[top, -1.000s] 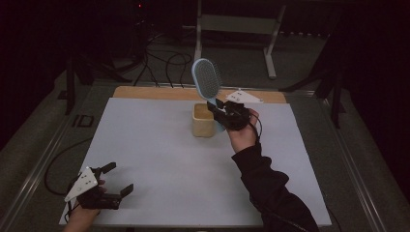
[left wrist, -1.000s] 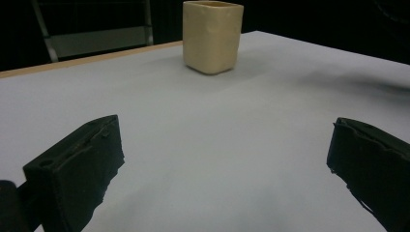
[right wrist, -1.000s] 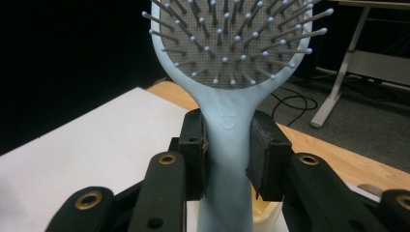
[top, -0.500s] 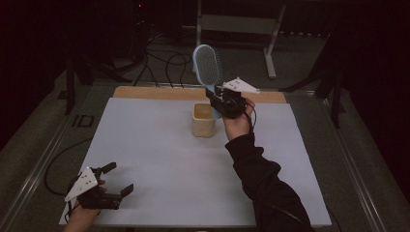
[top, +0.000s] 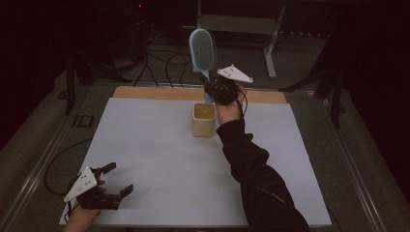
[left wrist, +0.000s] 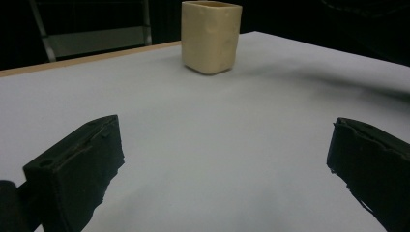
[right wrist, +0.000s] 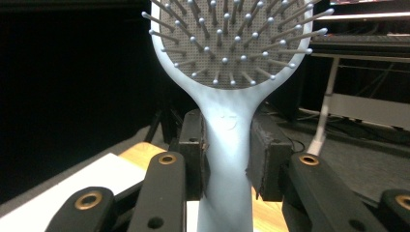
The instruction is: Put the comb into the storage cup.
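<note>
Your white table (top: 159,159) carries 1 beige cup (top: 203,120), standing upright near the far edge. Your right gripper (top: 216,89) is above and just behind that cup, its jaws clamped on the handle of the blue hairbrush (top: 201,50), which stands upright with the bristle head on top. In the right gripper view the pads (right wrist: 193,154) press both sides of the hairbrush (right wrist: 227,125) low on its neck. The hold is narrow and the head is heavy, so a quick swing could, I judge, let the brush pivot or slip. The handle end could also clip the cup's rim and tip it. Your left gripper (top: 107,186) rests at the near left corner, jaws wide open on nothing.
</note>
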Demonstrator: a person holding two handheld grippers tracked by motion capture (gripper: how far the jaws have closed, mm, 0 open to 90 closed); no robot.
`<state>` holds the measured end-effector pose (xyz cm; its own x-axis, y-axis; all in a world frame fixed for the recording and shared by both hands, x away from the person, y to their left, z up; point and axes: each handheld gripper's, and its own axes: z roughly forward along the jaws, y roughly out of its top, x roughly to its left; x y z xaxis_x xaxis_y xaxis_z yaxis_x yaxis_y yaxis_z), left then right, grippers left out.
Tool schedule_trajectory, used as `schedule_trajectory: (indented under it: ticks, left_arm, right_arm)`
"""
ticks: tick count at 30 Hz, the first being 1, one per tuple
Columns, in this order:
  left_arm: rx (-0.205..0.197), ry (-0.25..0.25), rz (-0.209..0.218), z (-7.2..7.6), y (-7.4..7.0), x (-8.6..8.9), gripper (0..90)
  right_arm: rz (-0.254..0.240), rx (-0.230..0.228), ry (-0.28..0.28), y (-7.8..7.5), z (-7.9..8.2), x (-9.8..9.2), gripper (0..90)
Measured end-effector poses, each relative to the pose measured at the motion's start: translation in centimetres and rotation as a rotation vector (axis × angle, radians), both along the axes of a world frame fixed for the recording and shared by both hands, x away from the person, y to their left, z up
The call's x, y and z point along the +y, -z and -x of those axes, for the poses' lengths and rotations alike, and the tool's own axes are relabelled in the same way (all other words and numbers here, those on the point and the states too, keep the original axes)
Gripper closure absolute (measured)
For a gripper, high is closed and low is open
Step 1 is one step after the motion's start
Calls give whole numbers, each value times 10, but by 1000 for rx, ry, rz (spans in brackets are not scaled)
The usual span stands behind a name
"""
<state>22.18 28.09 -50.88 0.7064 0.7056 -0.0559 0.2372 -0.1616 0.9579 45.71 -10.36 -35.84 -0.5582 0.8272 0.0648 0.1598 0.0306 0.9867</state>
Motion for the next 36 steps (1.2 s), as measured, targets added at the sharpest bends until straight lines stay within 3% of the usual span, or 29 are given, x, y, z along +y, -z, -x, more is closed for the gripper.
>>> schedule_trajectory:
  ticks: [14, 26, 36]
  left_arm:
    - [0, -2, 8, 0, 0, 1, 0]
    - [0, -5, 10, 1, 0, 1, 0]
    - [-1, -4, 7, 1, 0, 1, 0]
  right_arm:
    - [-34, -37, 23, 11, -20, 12, 704]
    - [-66, 6, 15, 33, -24, 9, 704]
    - [-55, 35, 10, 48, -23, 10, 704]
